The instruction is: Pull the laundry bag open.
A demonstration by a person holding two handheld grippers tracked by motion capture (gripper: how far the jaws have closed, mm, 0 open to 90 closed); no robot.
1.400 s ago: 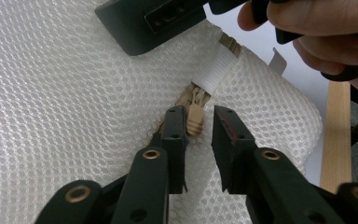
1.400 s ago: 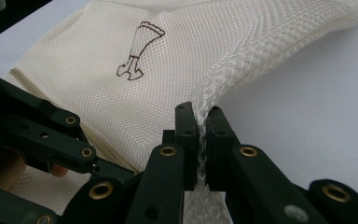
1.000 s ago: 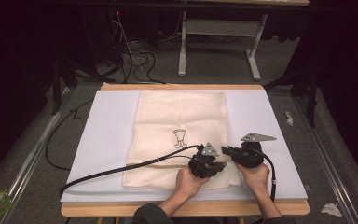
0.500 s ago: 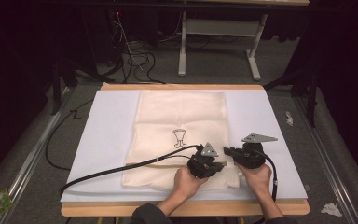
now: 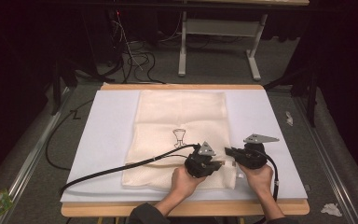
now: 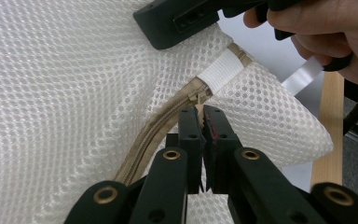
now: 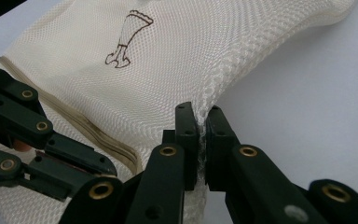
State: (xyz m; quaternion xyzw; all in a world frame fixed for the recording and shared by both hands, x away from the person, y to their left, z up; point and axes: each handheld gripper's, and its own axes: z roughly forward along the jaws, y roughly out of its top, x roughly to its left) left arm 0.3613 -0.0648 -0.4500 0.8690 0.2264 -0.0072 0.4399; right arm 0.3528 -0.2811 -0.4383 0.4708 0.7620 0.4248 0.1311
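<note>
Since a second earlier, you had barely moved. Your left tool (image 6: pixel 200 122) stayed clamped on the zipper pull (image 6: pixel 198 100) of the mesh bag (image 5: pixel 179 128); your right tool (image 7: pixel 201 122) pinched the bag's edge at 5 o'clock on the table (image 5: pixel 109 135). The pull was mostly hidden.

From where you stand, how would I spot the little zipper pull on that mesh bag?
Find the cream mesh bag lying on the white mat. Follow its tan zipper along the near edge to the white fabric tab. The zipper pull sits just before that tab, pinched in the left gripper.
</note>
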